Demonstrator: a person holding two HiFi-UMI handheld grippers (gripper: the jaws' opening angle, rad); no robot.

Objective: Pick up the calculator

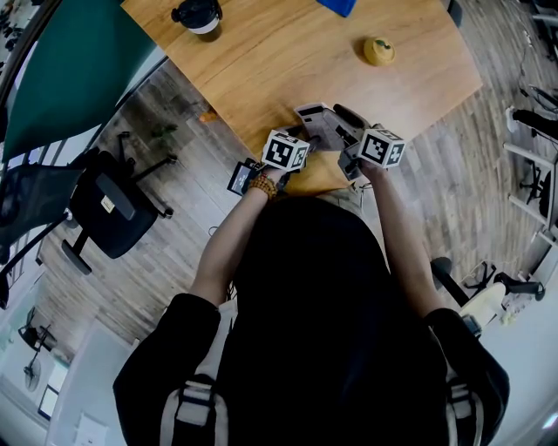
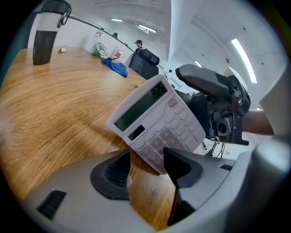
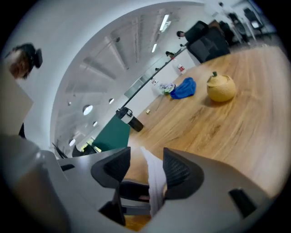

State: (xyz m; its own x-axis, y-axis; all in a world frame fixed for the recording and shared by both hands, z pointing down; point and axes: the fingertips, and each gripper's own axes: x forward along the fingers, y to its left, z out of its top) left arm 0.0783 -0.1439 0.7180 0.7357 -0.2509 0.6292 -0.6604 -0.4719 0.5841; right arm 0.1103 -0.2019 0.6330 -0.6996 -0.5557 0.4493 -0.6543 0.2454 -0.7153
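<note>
The white calculator (image 1: 321,125) hangs tilted above the near edge of the wooden table (image 1: 261,61), keys and display facing my left gripper's camera (image 2: 159,123). My right gripper (image 1: 350,139) grips it on its far side; in the right gripper view the calculator (image 3: 154,182) stands edge-on between the jaws against the right pad (image 3: 179,173). My left gripper (image 2: 146,166) is open, with the calculator's near corner reaching in between its wide-apart pads. From the left gripper view the right gripper (image 2: 218,107) shows behind the calculator.
A yellow pumpkin-shaped thing (image 1: 378,50) and a blue cloth (image 1: 338,6) lie farther out on the table. A dark tumbler (image 1: 199,15) stands at the far left corner. A black office chair (image 1: 109,205) and a green panel (image 1: 70,61) are left of the table.
</note>
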